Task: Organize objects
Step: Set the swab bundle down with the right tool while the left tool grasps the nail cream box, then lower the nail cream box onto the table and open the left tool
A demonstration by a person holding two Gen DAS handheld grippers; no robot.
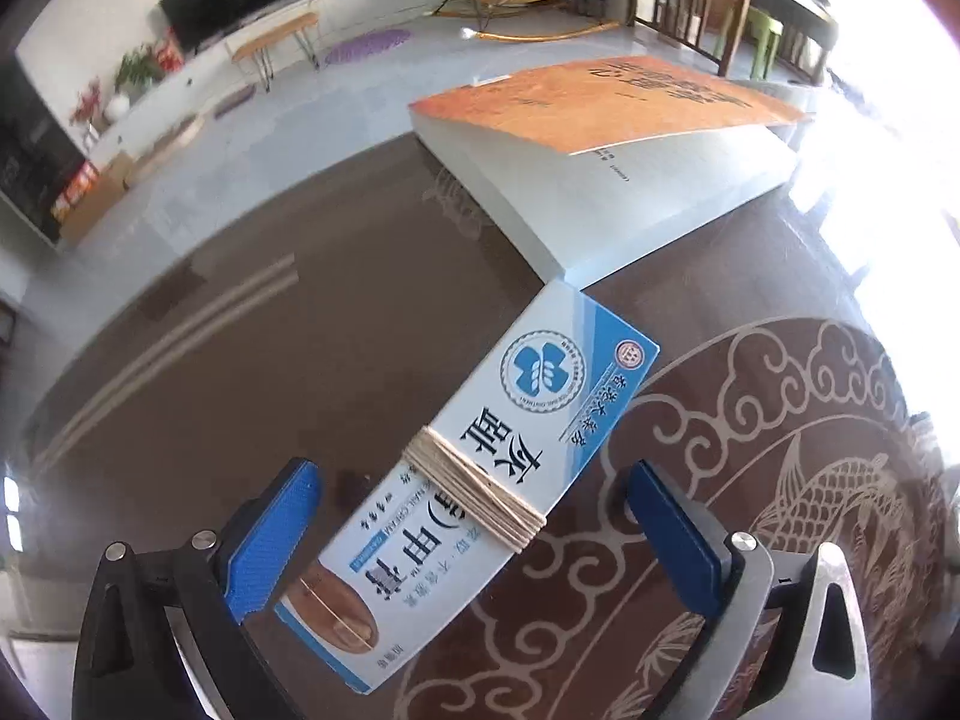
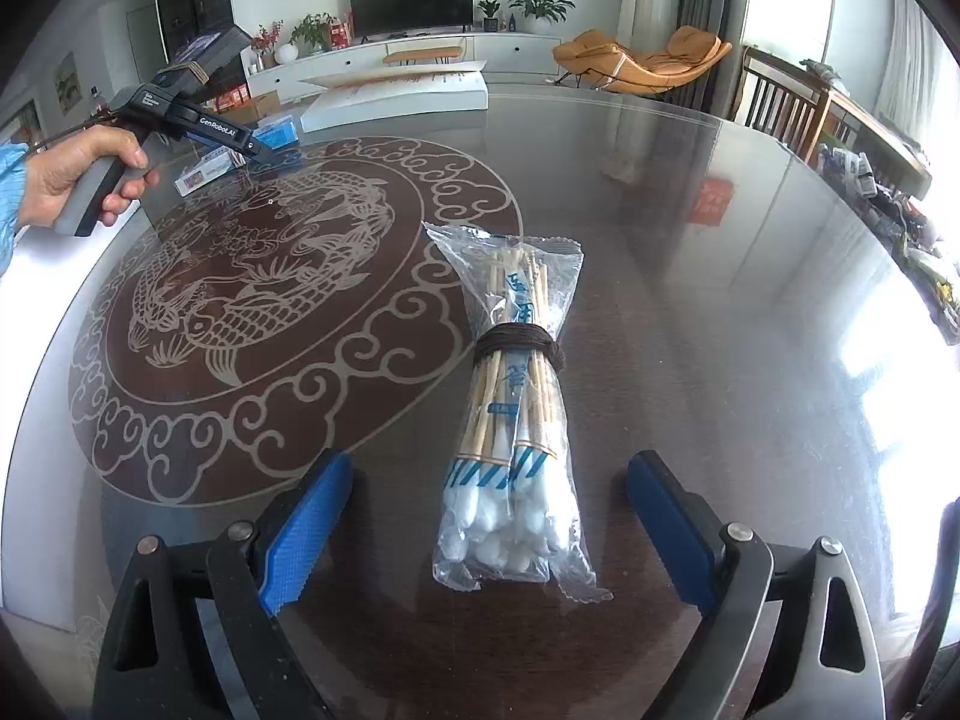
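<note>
A clear bag of cotton swabs, bound at its middle with dark cord, lies on the glass table at the lower centre of the right wrist view, between the 2 blue pads of the right gripper. The jaws stand wide, neither pad touching the bag.

In the left wrist view a white-and-blue box, wrapped with pale twine, lies slanted at lower centre between the pads of the left gripper. Its jaws are wide apart and grip nothing; whether the left pad brushes the box I cannot tell. The box's far corner meets an orange-covered book at upper right. In the right wrist view, a hand holds that gripper at upper left.
</note>
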